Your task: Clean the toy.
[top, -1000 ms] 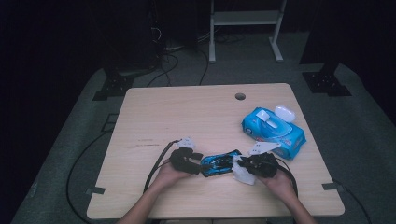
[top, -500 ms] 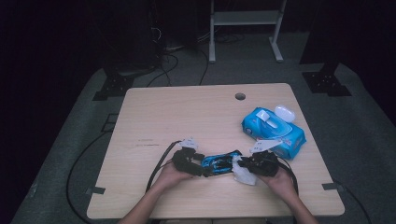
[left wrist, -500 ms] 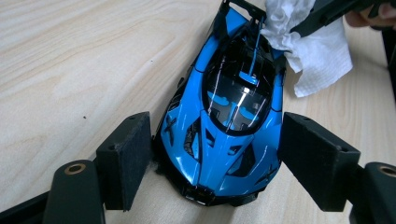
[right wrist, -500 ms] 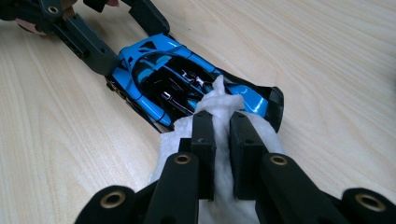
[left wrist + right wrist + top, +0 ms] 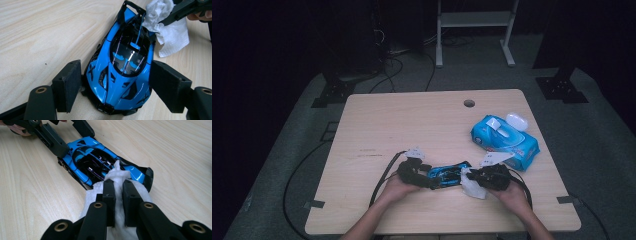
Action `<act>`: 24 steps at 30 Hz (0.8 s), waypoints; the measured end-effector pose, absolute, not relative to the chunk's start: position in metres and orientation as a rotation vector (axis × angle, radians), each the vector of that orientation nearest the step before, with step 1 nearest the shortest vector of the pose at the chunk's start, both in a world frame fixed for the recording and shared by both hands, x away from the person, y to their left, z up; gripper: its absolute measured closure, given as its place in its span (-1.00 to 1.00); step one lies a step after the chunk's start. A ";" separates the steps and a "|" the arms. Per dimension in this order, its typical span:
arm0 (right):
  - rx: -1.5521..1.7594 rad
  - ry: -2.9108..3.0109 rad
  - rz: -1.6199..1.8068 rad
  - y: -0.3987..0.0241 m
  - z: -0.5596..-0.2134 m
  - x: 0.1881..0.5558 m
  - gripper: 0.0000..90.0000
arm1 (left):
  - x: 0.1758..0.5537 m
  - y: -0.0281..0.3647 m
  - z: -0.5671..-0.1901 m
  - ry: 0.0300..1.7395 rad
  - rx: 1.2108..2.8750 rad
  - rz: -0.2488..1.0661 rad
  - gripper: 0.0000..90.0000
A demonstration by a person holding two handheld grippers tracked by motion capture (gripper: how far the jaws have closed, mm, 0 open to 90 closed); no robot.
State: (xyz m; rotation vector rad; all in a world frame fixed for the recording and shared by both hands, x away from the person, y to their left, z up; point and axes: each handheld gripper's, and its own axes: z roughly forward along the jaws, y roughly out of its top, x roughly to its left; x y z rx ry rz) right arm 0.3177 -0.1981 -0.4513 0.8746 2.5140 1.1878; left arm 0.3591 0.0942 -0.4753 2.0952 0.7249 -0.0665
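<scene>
**Meanwhile: toy car braced at the nose, wiped from the tail**

Presently a blue toy car [image 5: 447, 173] is seen lying on the bench [image 5: 412, 125], close to its near edge and between the two hands. Its long axis is laid left to right across the bench: the nose is turned to the left, the tail with its black wing to the right.

The left tool [image 5: 115, 87] is set over the nose end. Its jaws have just been opening and are now spread about as wide as the car, one pad [image 5: 71, 80] beside each flank. The left pad lies close against the bodywork while a small gap appears at the right one, so no firm grip can be read; the car is taken to be loosely bracketed rather than clamped.

The right tool [image 5: 118, 192] is closed almost fully, and a crumpled white wipe [image 5: 117, 173] is pinched between its pads. The wad is pressed against the rear deck of the car, just ahead of the wing, and the approach is made along the car's own length from the tail.

The coming stroke is judged to turn on this alignment: the car lies straight ahead of the right tool, so a wipe forward is carried along the roof toward the nose, where the left tool is placed to stop it sliding. The right hand [image 5: 512, 192] is the nearer to the unwiped rear.

A blue pack of wipes [image 5: 504, 141] is left lying on the right of the bench, farther away, with a small white case [image 5: 516, 121] just beyond it.
</scene>
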 end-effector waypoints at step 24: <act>0.661 2.449 1.139 -0.197 -0.457 0.293 0.84 | 0.345 0.092 -0.476 0.665 2.078 0.053 -0.31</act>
